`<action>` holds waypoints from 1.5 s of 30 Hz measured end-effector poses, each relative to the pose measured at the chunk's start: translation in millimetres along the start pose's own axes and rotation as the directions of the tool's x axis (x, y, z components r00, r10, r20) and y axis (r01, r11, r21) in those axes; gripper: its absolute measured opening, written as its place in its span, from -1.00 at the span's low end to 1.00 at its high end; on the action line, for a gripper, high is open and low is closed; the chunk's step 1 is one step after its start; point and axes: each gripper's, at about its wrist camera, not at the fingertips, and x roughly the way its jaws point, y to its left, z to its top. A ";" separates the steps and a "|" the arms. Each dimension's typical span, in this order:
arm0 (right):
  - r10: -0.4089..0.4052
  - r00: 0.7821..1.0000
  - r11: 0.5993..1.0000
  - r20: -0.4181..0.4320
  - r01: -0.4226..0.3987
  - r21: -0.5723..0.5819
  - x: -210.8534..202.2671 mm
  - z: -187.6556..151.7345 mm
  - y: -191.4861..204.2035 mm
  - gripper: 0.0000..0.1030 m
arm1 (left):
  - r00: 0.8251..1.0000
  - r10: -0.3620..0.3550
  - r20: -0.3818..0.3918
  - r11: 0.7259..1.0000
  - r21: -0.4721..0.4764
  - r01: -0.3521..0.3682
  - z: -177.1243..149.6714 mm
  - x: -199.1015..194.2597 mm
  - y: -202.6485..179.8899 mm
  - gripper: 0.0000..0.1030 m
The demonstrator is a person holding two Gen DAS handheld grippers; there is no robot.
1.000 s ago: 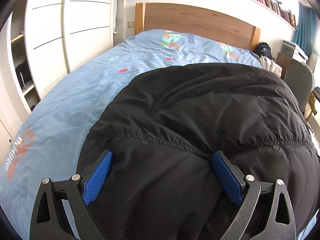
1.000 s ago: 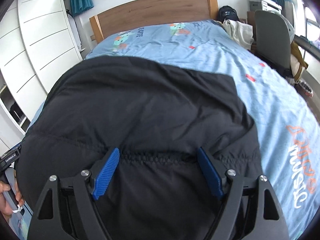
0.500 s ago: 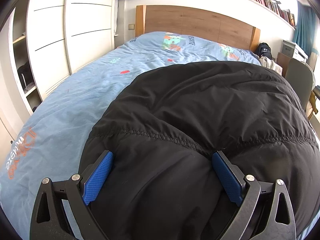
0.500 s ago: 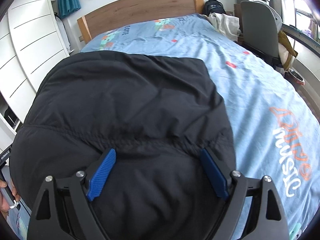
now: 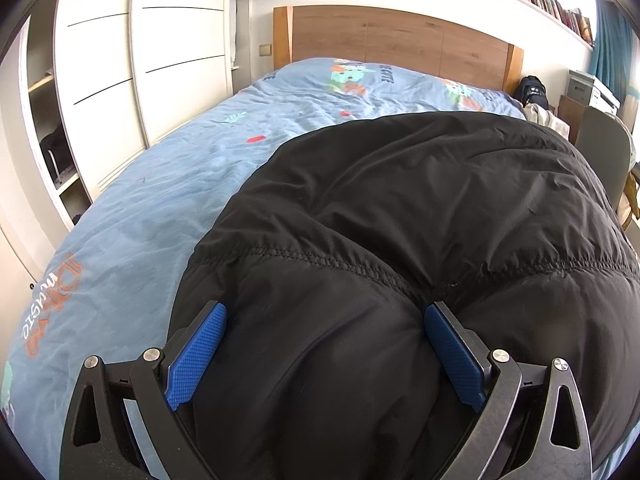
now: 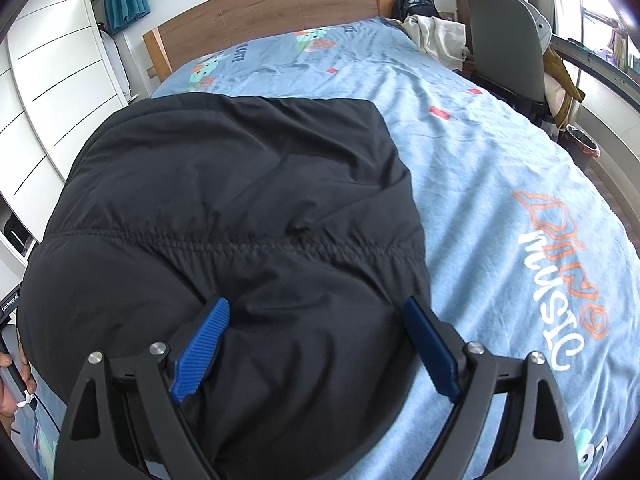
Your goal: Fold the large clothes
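Observation:
A black padded jacket (image 5: 420, 208) lies folded in a thick bundle on the blue printed bedcover (image 5: 152, 208). My left gripper (image 5: 325, 312) stands wide over the jacket's near edge. Puffy fabric bulges up between its blue pads (image 5: 196, 352), and I see no pinch. In the right wrist view the same jacket (image 6: 240, 200) fills the left and middle. My right gripper (image 6: 316, 304) straddles its near right corner with its jaws wide. One finger rests against the fabric, and the other stands at the jacket's edge over the bedcover (image 6: 500, 184).
A wooden headboard (image 5: 400, 40) closes the far end of the bed. White wardrobe doors (image 5: 120, 60) run along the left. A grey chair (image 6: 508, 40), a backpack (image 6: 414, 0) and a pale garment (image 6: 436, 40) stand at the far right. A person's hand (image 6: 8, 364) shows at the left edge.
My right gripper has slid to the right along the jacket's near edge and its jaws have spread a little wider. The left gripper and the jacket have hardly moved.

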 end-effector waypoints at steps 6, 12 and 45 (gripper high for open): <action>-0.007 1.000 1.000 -0.011 0.007 0.013 -6.6 -4.8 -6.9 0.73 | 1.000 0.004 -0.012 1.000 0.007 -0.004 -1.3 -4.1 1.7 0.90; -0.015 1.000 1.000 -0.015 0.015 0.023 -14.4 -6.4 -15.9 0.74 | 0.998 -0.035 -0.053 0.999 0.008 0.035 1.3 -9.9 13.3 0.91; 0.623 0.780 0.677 -0.064 -0.496 0.544 84.2 -41.4 -60.2 1.00 | 0.715 -0.685 -0.140 0.628 -0.611 0.482 -49.9 73.6 138.8 0.99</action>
